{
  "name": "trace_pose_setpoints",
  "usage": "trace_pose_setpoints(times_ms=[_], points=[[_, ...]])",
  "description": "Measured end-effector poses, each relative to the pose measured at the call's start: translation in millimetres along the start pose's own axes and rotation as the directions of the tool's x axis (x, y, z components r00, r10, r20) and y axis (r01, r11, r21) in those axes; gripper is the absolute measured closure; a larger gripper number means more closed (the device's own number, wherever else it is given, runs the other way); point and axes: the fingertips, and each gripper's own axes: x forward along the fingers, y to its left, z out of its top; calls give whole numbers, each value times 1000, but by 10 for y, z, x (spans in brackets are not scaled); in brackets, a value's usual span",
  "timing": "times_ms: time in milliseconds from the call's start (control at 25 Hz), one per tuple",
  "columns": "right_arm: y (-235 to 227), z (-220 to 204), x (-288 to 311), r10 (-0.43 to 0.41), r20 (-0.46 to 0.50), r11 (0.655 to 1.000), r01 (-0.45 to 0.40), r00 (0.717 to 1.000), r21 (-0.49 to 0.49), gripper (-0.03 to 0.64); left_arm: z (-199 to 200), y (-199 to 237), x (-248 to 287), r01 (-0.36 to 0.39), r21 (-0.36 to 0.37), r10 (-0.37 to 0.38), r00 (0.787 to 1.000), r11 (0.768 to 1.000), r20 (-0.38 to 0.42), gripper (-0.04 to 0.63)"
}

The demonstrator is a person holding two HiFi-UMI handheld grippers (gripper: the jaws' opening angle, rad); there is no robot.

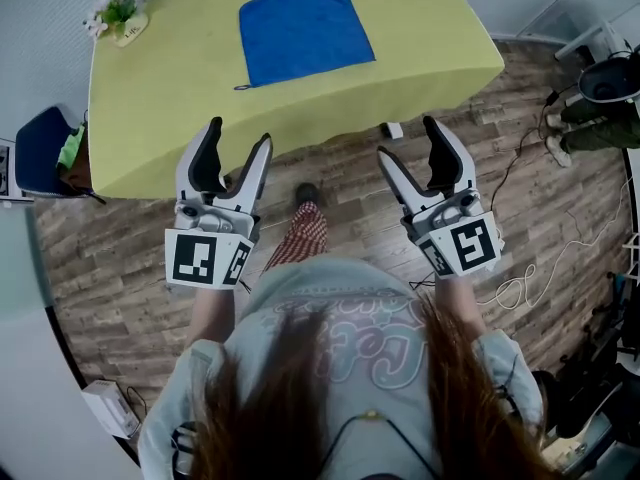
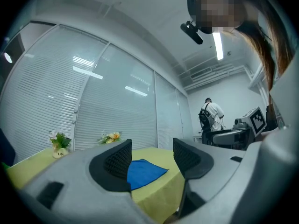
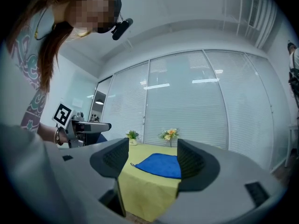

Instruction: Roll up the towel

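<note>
Jaws apart, nothing gripped: left tool (image 1: 239, 134), right tool (image 1: 408, 138). Blue towel (image 1: 305, 33) laid flat on surface (image 1: 160, 98), ahead of both tools, well apart. Tools to be advanced to near hem; edge to be pinched evenly, roll kept straight.

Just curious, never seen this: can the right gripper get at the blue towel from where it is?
Probably not yet. The right gripper hangs over the floor, short of the table, and the towel lies farther in. Nothing stands between them; its fingers are open, so stepping forward should do.
</note>
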Motion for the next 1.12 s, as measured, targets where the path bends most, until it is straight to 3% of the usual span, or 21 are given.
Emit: trace_pose_setpoints(times_ms=[640,1120], points=[[-686,59,1192,-16,1,1000,16,1000,-1,305,12,836,1178,38,15,-38,999,999,-4,345],[-932,11,1815,-13,5,1000,13,1000,0,308,-54,1247,1730,60,1,-60,998,998,4,345]])
